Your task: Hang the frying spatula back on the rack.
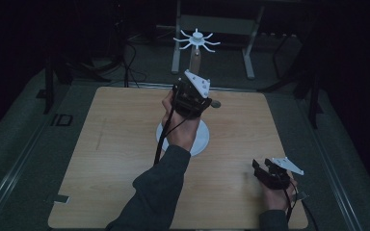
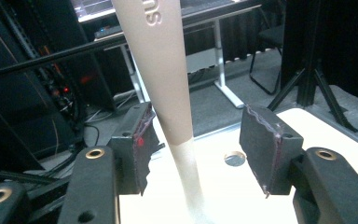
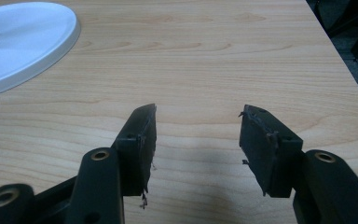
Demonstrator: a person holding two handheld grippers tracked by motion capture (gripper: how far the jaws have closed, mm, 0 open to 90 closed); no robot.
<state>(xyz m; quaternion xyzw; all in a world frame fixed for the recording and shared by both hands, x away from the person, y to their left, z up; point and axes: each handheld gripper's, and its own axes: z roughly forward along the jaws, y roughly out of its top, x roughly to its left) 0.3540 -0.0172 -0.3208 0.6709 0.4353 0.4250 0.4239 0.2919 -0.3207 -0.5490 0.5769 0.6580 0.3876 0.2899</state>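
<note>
The wooden table (image 1: 125,159) lies in a dark room. My left gripper (image 2: 193,149) stands wide open around the stand's post (image 2: 163,84), gripping nothing; the right gripper (image 3: 198,140), well apart, gapes empty. Closing off-centre could tip the stand on its white base (image 3: 23,42).

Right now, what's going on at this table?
A person holds tongs in each hand at a wooden table. The left tongs are raised at the stem of a stand with a round white base and white prongs on top. Their jaws are open, with the stem between them and a clear gap on one side at least, so nothing is gripped. The right tongs are open too, low over bare wood near the table's right front corner.
</note>
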